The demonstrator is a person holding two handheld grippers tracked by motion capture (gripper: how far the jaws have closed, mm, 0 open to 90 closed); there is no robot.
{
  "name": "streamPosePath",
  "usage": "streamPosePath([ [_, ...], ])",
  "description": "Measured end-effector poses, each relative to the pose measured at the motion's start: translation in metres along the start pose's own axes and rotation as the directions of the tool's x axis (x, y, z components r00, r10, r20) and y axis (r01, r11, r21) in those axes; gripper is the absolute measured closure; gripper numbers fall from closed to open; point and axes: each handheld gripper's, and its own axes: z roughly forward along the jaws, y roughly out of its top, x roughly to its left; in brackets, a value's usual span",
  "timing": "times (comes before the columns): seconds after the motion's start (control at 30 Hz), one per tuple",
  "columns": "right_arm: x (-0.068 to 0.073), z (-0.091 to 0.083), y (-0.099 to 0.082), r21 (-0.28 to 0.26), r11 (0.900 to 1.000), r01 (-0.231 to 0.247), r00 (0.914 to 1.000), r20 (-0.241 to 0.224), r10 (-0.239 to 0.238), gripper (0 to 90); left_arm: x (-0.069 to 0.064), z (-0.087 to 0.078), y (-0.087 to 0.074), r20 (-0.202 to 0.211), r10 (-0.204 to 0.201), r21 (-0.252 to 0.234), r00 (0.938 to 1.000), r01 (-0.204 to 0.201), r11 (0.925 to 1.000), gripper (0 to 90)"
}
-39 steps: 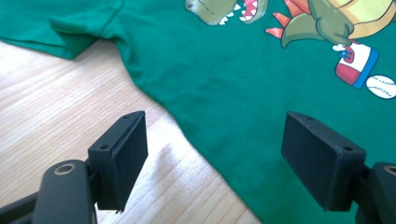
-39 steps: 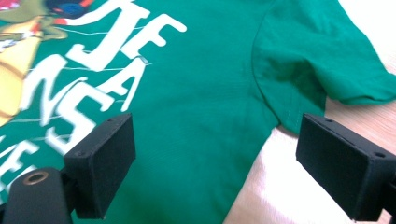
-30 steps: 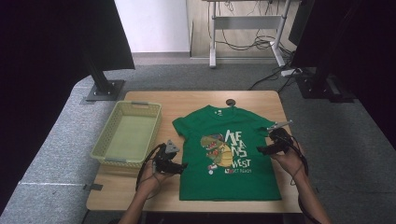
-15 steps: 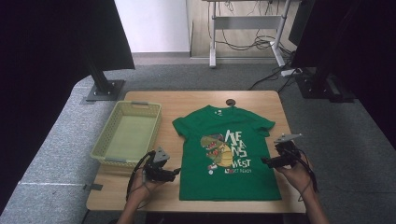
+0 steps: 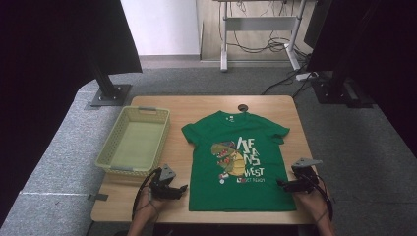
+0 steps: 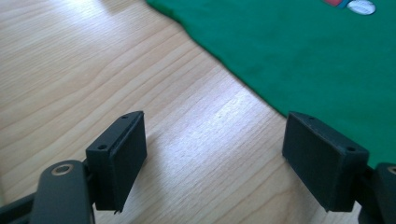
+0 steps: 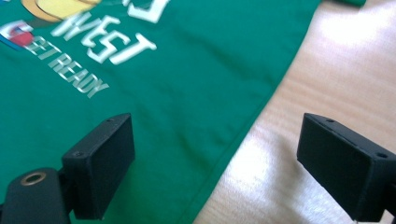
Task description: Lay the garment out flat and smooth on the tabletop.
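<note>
I have drawn both tongs, left (image 5: pixel 183 188) and right (image 5: pixel 281 184), back toward the surface's (image 5: pixel 206 105) near edge; spread, empty, flanking the shirt (image 5: pixel 236 162) hem. Next, I judge: grip hem corners.

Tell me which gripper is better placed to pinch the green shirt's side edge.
Right, probably. The right gripper has its open jaws astride the green printed cotton T-shirt's edge; the left gripper is over bare wooden table.

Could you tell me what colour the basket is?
Pale yellow-green basket, clearest in the high view.
</note>
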Motion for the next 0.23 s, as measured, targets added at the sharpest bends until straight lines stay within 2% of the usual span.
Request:
streamPosePath([
  [0.07,0.0008,0.0018,-0.0054,-0.048,0.9989,-0.001,0.9999,0.011,0.001,7.1,-0.0001,0.0001,0.0,0.002,0.001,0.001,1.0,-0.001,1.0,20.5],
  [0.2,0.001,0.0018,-0.0054,-0.047,0.9989,0.001,0.9999,0.012,0.0,6.9,0.0001,0.0009,0.0003,-0.002,-0.002,0.01,1.0,0.002,0.9999,19.6],
  [0.23,0.001,0.0018,-0.0054,-0.047,0.9989,0.001,0.9999,0.012,0.0,6.9,0.0001,0.0009,0.0003,-0.002,-0.002,0.01,1.0,0.002,0.9999,14.4],
])
